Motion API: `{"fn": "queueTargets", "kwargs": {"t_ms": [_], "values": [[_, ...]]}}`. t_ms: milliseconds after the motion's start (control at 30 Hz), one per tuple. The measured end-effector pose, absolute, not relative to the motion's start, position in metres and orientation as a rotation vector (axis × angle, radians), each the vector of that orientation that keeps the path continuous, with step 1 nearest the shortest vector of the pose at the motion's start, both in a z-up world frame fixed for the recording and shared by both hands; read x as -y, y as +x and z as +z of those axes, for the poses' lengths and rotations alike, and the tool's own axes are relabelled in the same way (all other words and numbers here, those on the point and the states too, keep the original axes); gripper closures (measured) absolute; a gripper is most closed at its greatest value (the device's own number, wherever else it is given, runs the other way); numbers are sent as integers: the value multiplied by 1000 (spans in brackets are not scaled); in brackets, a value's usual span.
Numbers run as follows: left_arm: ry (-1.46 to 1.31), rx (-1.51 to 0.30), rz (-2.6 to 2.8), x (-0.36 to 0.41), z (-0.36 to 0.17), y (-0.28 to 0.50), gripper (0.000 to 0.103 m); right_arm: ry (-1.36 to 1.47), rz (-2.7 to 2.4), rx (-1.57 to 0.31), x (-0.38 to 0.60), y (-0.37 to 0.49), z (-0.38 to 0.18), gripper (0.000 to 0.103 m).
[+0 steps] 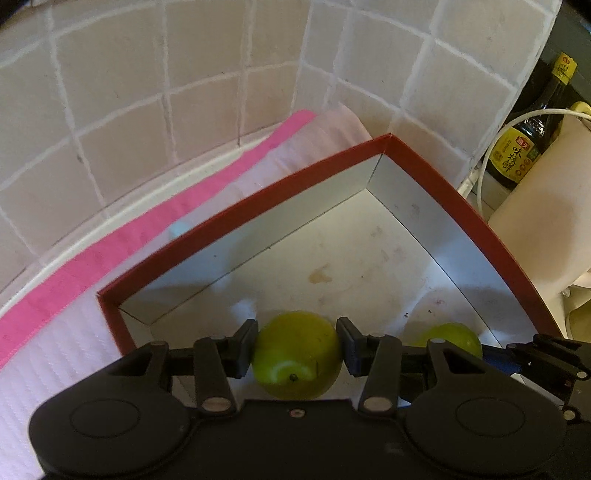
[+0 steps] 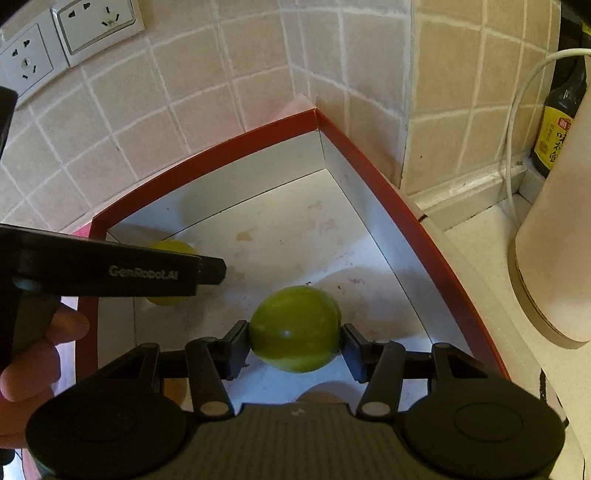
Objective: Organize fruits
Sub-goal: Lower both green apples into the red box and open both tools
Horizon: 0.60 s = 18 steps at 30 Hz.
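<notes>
Right gripper [image 2: 295, 345] around a green fruit [image 2: 294, 328] in a red-rimmed box [image 2: 376, 162]

The two fingers sit on either side of the fruit, each pad touching or nearly touching its skin; the fruit lies low over the stained white floor of the box, near its right wall; the other gripper [image 2: 212, 271], marked with pale lettering, reaches in from the left, and whether it is closed cannot be told; a second green fruit [image 2: 173, 247] is partly hidden behind it; a hand [image 2: 40, 354] shows at the left edge; tiled wall [image 2: 229, 74] behind, with two sockets [image 2: 99, 26] at upper left; a dark sauce bottle [image 2: 557, 136], a white cable [image 2: 517, 122] and a cream jug [image 2: 554, 236] stand on the counter to the right.
</notes>
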<state>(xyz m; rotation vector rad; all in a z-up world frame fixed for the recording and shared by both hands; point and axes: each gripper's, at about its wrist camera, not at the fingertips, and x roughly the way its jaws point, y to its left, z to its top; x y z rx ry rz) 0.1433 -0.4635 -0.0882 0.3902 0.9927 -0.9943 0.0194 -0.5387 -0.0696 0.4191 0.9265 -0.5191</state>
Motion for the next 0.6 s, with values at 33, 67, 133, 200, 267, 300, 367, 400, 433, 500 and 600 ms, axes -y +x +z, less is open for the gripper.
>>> {"fn": "queueTargets", "kwargs": {"t_ms": [33, 67, 133, 200, 267, 300, 367, 400, 433, 500, 600], "values": [[392, -996, -992, 464, -88, 143, 47, 420, -517, -928, 539, 19, -69, 47], [395, -1000, -986, 464, -89, 143, 46, 422, -515, -929, 540, 18, -69, 47], [398, -1014, -985, 465, -89, 144, 46, 416, -523, -930, 540, 16, -68, 46], [388, -1005, -992, 465, -85, 144, 41, 402, -535, -917, 539, 8, -60, 45], [360, -986, -994, 456, -71, 143, 23, 401, -539, -891, 539, 1, -50, 41], [335, -975, -999, 450, -63, 142, 23, 402, -543, -880, 540, -1, -44, 40], [302, -959, -1008, 438, -46, 141, 23, 400, -548, -856, 539, -8, -31, 40], [292, -938, -1004, 430, -35, 140, 23, 399, -548, -842, 537, -11, -24, 40], [285, -917, -1000, 422, -26, 138, 23, 398, -548, -828, 536, -14, -17, 40], [266, -876, -994, 400, -6, 135, 23, 394, -540, -806, 532, -19, -4, 40], [232, -828, -972, 361, 22, 130, 23, 390, -520, -782, 522, -24, 13, 40]]}}
